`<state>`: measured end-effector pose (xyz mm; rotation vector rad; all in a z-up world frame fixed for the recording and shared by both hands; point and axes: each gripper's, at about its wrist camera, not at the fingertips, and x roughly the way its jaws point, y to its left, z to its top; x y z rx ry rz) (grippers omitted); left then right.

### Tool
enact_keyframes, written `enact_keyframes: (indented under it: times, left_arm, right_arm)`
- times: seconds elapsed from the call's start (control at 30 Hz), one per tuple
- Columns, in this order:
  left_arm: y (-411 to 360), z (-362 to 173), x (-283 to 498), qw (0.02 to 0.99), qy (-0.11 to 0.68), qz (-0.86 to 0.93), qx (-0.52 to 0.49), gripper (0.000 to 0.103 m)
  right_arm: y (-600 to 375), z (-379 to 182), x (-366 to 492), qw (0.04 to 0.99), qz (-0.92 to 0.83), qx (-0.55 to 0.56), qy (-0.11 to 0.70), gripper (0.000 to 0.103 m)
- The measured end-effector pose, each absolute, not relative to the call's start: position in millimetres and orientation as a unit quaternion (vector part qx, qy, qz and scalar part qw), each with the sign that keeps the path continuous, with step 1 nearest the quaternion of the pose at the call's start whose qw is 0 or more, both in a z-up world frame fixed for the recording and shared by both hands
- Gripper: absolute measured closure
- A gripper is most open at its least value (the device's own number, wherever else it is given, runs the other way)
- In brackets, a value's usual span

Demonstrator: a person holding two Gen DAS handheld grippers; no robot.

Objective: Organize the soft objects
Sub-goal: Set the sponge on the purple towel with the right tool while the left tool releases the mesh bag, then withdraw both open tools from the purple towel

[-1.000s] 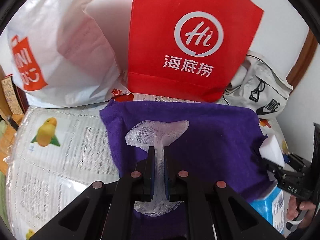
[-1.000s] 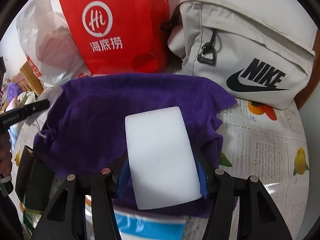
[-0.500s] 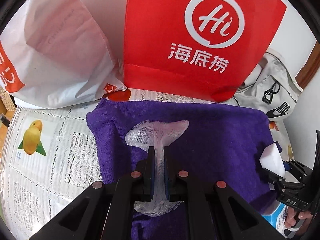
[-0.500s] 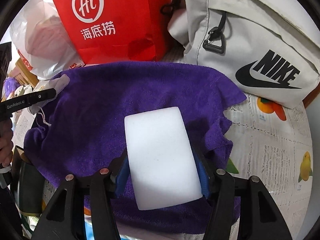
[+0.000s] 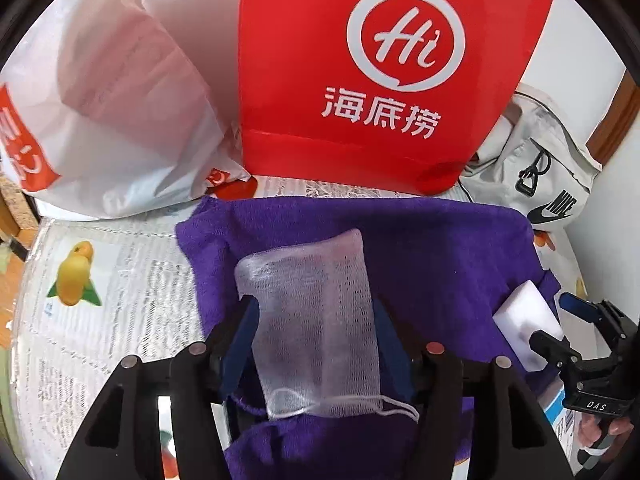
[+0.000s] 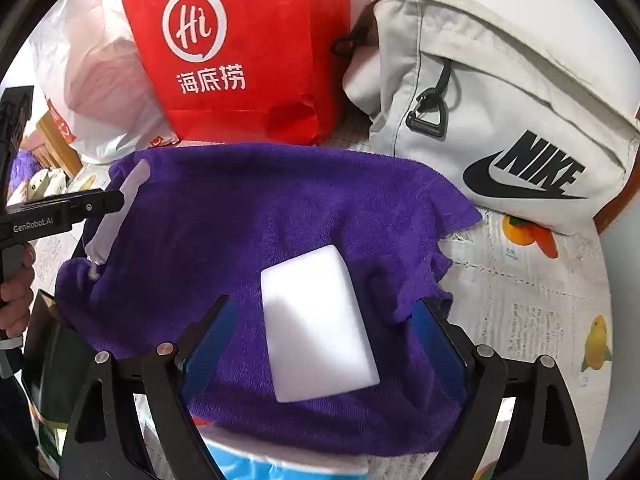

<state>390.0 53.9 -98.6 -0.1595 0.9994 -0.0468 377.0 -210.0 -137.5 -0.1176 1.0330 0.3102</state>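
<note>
A purple towel (image 5: 432, 256) lies spread on the newspaper-covered table; it also shows in the right wrist view (image 6: 256, 216). My left gripper (image 5: 316, 312) is open, and a white mesh pouch (image 5: 316, 320) lies flat on the towel between its fingers. My right gripper (image 6: 324, 308) is open, and a white sponge block (image 6: 316, 324) lies on the towel between its fingers, touching neither. The sponge (image 5: 524, 316) and the right gripper also show at the right in the left wrist view. The pouch (image 6: 120, 208) shows at the left in the right wrist view.
A red paper bag (image 5: 384, 72) stands behind the towel, a white plastic bag (image 5: 100, 112) to its left, and a grey Nike bag (image 6: 500, 120) to its right. A blue-and-white box (image 6: 280, 464) lies under the towel's near edge.
Both grippers have opened. The mesh pouch, pinched in the left jaws before, now lies flat on the towel. The sponge, gripped by the right jaws before, now rests free on the towel.
</note>
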Motion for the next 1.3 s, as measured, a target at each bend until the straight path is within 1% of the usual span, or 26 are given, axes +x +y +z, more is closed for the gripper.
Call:
enact_keyframes:
  times: [0.03, 0.17, 0.43, 0.63, 0.77, 0.87, 1.07, 1.3]
  left_arm:
    - [54, -96, 387, 0.875, 0.477, -0.026, -0.078, 0.046]
    - [52, -83, 374, 0.879, 0.469, -0.024, -0.079, 0.038]
    - [47, -60, 335, 0.886, 0.457, -0.023, -0.072, 0.038]
    - [42, -43, 289, 0.899, 0.431, -0.040, -0.065, 0.038]
    - [41, -37, 253, 0.901, 0.426, -0.053, -0.066, 0.038]
    - [44, -39, 226, 0.893, 0.443, -0.040, -0.070, 0.038]
    - [58, -47, 173, 0.896, 0.437, -0.028, -0.075, 0.038]
    - [68, -79, 117, 0.891, 0.450, -0.022, -0.064, 0.038]
  right_arm:
    - [-210, -136, 375, 0.858, 0.140, -0.062, 0.491, 0.014]
    - [-212, -122, 361, 0.866, 0.131, -0.071, 0.477, 0.014]
    - [-222, -97, 330, 0.876, 0.117, -0.053, 0.464, 0.014]
    - [-228, -79, 294, 0.883, 0.092, -0.049, 0.457, 0.014]
    - [-236, -71, 259, 0.888, 0.121, -0.014, 0.443, 0.014]
    - [-240, -68, 230, 0.884, 0.134, 0.007, 0.448, 0.014]
    - [-245, -71, 171, 0.887, 0.125, 0.008, 0.444, 0.015]
    - [-266, -86, 102, 0.900, 0.125, 0.023, 0.416, 0.015]
